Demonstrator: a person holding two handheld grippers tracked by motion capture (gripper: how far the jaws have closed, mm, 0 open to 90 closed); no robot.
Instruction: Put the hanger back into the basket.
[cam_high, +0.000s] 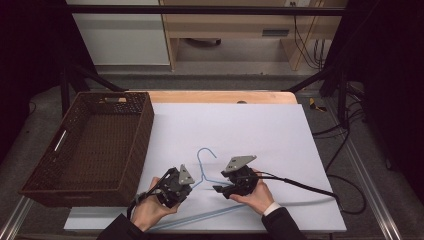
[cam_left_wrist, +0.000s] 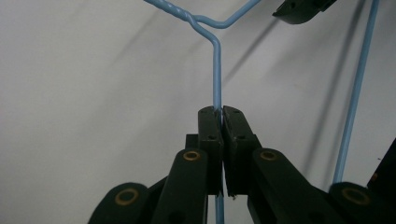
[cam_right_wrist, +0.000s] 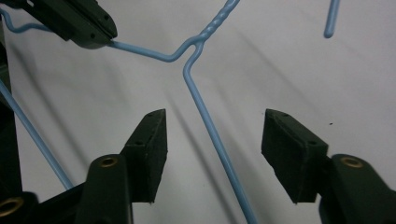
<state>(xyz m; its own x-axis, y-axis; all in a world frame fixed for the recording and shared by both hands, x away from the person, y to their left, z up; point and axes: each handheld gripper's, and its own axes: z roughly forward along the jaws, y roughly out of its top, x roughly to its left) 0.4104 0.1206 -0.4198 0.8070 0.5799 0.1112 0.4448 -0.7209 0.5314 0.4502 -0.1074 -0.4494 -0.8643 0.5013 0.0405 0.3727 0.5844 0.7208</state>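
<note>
A thin light blue wire hanger (cam_high: 202, 172) lies near the front of the white tabletop (cam_high: 260, 130). Its hook points away from the person. The twisted neck sits below the hook, and two arms spread out.

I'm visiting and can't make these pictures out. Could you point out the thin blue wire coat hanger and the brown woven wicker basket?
Blue wire coat hanger (cam_right_wrist: 212, 28), right gripper view, on its twisted neck.
Brown woven wicker basket (cam_high: 140, 135), high view, on its right wall.
</note>
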